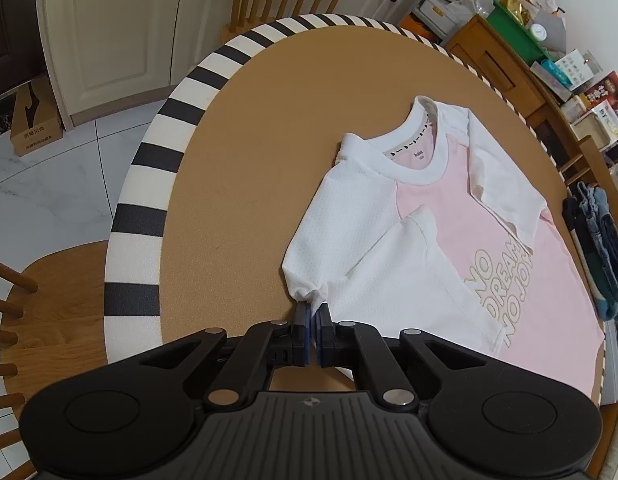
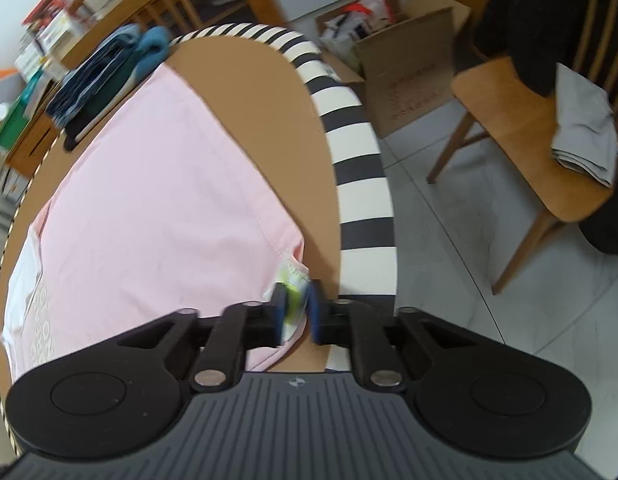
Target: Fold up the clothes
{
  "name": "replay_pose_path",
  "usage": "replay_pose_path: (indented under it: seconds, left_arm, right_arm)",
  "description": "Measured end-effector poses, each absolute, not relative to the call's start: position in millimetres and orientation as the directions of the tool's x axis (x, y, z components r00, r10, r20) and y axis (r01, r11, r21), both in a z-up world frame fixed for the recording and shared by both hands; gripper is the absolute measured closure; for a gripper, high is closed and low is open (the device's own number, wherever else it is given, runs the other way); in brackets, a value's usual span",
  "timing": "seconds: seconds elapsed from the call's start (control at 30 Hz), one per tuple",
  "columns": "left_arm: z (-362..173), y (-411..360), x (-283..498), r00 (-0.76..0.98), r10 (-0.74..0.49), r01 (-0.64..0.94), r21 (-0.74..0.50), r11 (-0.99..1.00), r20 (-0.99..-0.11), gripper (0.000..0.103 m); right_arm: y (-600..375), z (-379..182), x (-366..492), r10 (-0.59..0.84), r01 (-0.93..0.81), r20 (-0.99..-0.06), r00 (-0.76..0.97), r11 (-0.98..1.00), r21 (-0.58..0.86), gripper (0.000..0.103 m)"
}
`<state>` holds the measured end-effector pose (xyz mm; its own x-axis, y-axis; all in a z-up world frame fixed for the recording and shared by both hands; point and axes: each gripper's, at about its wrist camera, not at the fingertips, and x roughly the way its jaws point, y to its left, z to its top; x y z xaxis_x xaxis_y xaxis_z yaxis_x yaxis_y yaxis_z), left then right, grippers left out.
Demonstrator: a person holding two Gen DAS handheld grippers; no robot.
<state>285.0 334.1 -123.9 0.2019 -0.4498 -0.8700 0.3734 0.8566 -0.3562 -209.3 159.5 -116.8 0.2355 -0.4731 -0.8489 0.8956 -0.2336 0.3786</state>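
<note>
A pink T-shirt (image 1: 489, 248) with white mesh sleeves and gold lettering lies face up on the brown table (image 1: 237, 184), both sleeves folded in over the chest. My left gripper (image 1: 313, 312) is shut on a bunched white fold at the shirt's side edge. In the right wrist view the shirt (image 2: 157, 184) spreads across the table (image 2: 269, 92). My right gripper (image 2: 295, 304) is nearly closed, pinching the shirt's pink hem corner with its small label.
The table has a black-and-white striped rim (image 1: 149, 184). Folded dark clothes (image 1: 597, 248) sit at the table's far edge, also in the right wrist view (image 2: 109, 68). A wooden chair (image 2: 525, 136) with grey cloth and a cardboard box (image 2: 393, 60) stand beside the table. Cluttered shelves (image 1: 549, 52) are behind.
</note>
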Motion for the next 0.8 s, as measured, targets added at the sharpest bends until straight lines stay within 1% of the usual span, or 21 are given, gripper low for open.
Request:
replay_pose_path:
  seconds: [0.4, 0.8]
  left_arm:
    - [-119, 340, 285, 0.21, -0.452, 0.37, -0.357, 0.858, -0.867, 0.1]
    - [-112, 357, 277, 0.201, -0.445, 0.39, -0.346, 0.853, -0.873, 0.1]
  right_arm:
    - [161, -110, -230, -0.482, 0.882, -0.826, 0.29, -0.2, 0.426, 0.096]
    - [177, -96, -245, -0.483, 0.899, -0.814, 0.323, -0.113, 0.423, 0.097]
